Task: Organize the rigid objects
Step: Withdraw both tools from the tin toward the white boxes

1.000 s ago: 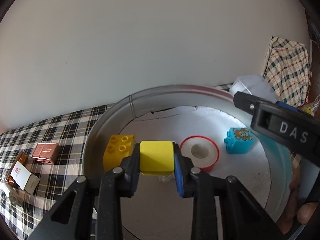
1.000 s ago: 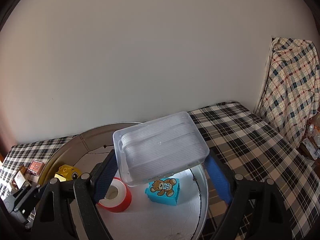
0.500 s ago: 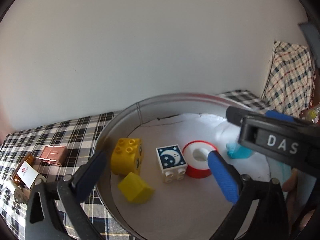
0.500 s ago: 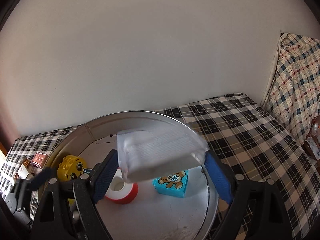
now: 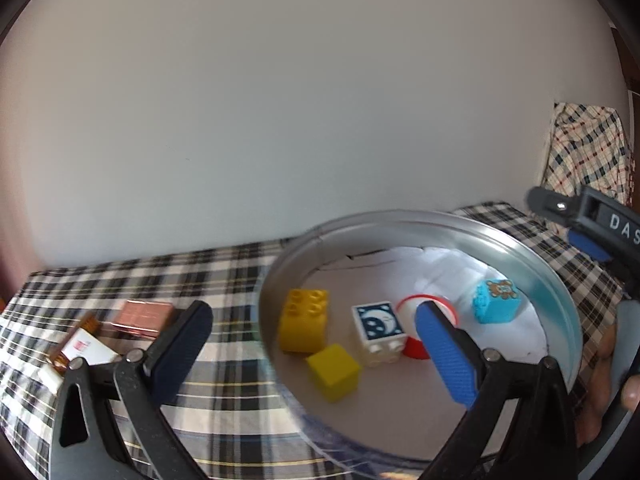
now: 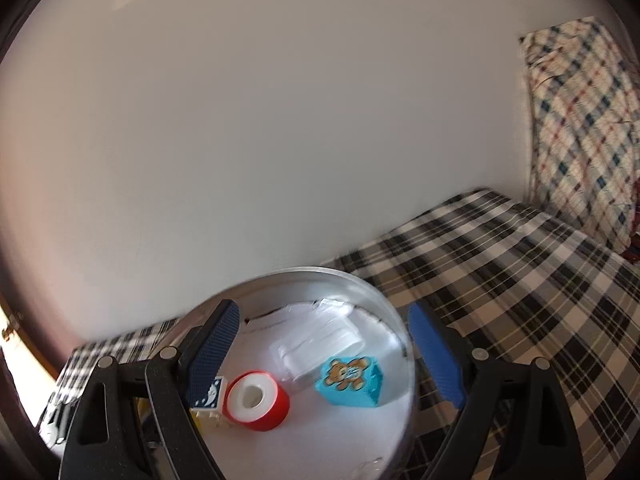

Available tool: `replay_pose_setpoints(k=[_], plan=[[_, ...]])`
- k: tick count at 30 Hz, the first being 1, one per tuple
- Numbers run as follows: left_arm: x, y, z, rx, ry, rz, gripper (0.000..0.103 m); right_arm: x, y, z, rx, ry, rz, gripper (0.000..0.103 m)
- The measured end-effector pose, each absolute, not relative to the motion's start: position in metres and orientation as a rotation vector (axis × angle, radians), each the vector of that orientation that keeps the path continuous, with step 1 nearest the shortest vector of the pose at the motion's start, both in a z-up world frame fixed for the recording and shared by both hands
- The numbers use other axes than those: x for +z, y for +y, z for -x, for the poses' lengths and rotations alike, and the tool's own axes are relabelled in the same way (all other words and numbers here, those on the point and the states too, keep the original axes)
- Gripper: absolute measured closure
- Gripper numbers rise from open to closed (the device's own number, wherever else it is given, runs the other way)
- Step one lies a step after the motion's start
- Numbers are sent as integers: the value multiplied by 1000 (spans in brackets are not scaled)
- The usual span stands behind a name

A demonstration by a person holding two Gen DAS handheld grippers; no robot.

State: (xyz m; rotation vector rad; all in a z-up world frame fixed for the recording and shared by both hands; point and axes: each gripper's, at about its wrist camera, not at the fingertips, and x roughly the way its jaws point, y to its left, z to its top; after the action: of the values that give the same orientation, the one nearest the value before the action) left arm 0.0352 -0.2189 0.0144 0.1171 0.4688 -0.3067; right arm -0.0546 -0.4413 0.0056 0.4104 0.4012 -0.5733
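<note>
- Behind everything you have a plain pale wall, and under it a black-and-white checked cloth [image 5: 224,280] covering the surface.
- Far left on that cloth, outside the tray, lie a copper-coloured flat box [image 5: 146,316] and a small white carton with red print [image 5: 86,350], close together and not yet tidied.
- Your left gripper [image 5: 308,354] is empty, its jaws spread as wide as they go; one pad hangs over the cloth, the other over the tray.
- Right of the boxes stands the round silver metal tray with a white liner [image 5: 460,220], where the sorted things sit.
- Inside it, from the left: a yellow studded building brick [image 5: 304,326], a plain yellow cube [image 5: 334,372] just in front of it, a white brick with a dark blue moon face [image 5: 378,326], a red tape roll with a white core [image 6: 256,400], a clear plastic lidded box [image 6: 320,344] towards the back wall, and a turquoise brick with a bear picture [image 6: 350,380] just in front of that box.
- Your right gripper [image 6: 320,360] also holds nothing; its jaws stand well apart over the tray, with the clear box lying free beneath them.
- Risk, as I judge it: the yellow cube looks tilted near the tray's front wall, so a careless pad passing over could knock it.
- Both grippers hover close together, so you could clash them reaching for the leftover boxes.
- The carton and copper box lie nearly touching; a wide grab may catch both or push one off the cloth.
</note>
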Motion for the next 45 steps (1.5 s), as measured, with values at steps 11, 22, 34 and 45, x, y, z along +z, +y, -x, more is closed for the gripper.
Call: replay_pose_setpoints(k=[11,22,34,45], plan=[[15,-178,-33,-203,395,-127,0,14,-423,81,-723,182,-280,15],[10,-148,-31,-202,417,-95,0,11,-374,73,-762,182,-62,15],[8,-125,-26,-212,410,-95,0,9,-357,90,-807,183,-101,15],[6,-104,-28,-202,424,-79,0,6,-332,83,-787,217,-115,15]])
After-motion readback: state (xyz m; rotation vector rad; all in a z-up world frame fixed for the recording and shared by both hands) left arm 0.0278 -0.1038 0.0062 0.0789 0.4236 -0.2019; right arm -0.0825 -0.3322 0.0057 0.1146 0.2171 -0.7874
